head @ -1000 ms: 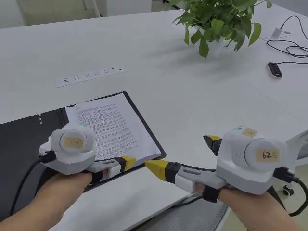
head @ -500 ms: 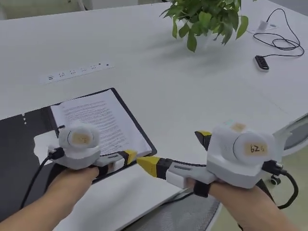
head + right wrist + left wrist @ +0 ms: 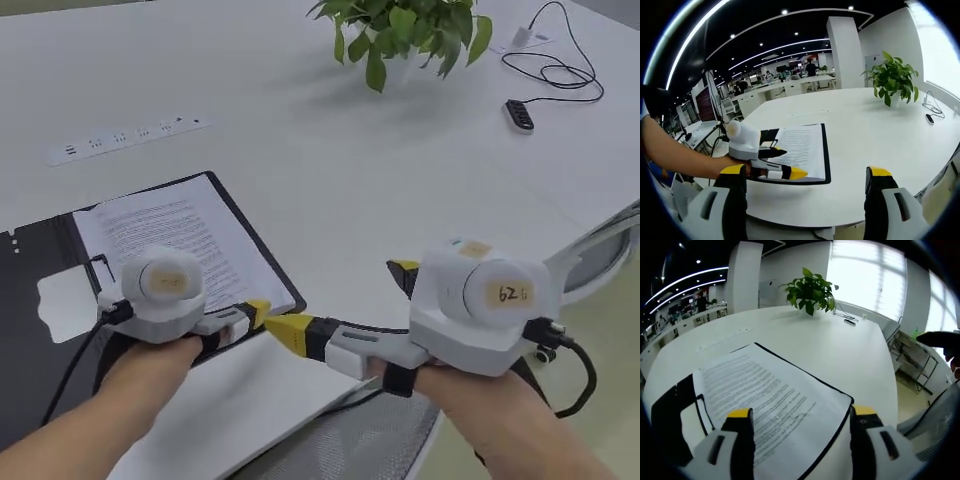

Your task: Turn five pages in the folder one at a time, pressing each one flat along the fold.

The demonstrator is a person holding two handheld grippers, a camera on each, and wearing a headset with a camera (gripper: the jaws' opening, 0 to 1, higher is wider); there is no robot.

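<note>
The black folder [image 3: 30, 300] lies open at the table's near left, with a printed page [image 3: 170, 235] on its right half. My left gripper [image 3: 240, 320] hovers over the page's near right corner; its jaws stand open with nothing between them, and the page [image 3: 770, 392] lies ahead of the left gripper [image 3: 802, 412]. My right gripper [image 3: 346, 300] is open just right of the folder's edge, over the table's front edge, one yellow tip almost meeting the left gripper's tip. In the right gripper view the open right gripper [image 3: 806, 171] frames the left gripper [image 3: 747, 142] and the folder [image 3: 826, 150].
A potted plant [image 3: 400, 35] stands at the back right. A white socket strip [image 3: 120, 138] is set into the table behind the folder. A black power strip [image 3: 518, 114] with cables lies far right. A mesh chair [image 3: 340, 450] sits below the table's front edge.
The head camera has shifted, so the scene sits further left and up. The right gripper's yellow tip has closed in on the left gripper's tip. Both stay open.
</note>
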